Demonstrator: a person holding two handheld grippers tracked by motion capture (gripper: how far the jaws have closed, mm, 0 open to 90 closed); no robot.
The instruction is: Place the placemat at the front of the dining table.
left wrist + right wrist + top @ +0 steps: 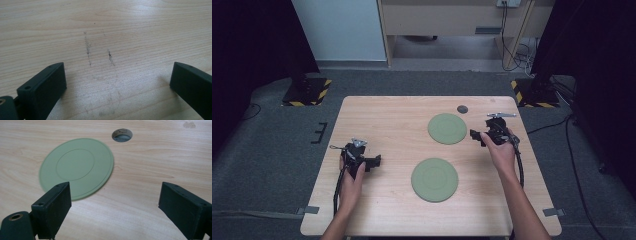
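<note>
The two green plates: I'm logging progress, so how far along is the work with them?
Done, as it looks: both plates lie flat and apart on the table, the far plate near the right gripper, the near plate mid-table. In hand: nothing; the right gripper's jaws stand open beside the far plate, and the left gripper is open over bare wood. What is left cannot be told.

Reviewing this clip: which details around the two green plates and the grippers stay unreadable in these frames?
- Far plate: the right gripper view has its near rim behind that gripper's left jaw.
- Hole in the table: too small in the high view; what lies inside is unclear in the right gripper view too.
- Left gripper: jaw gap too small in the high view.
- Near plate: surface rings faint in the high view.
</note>
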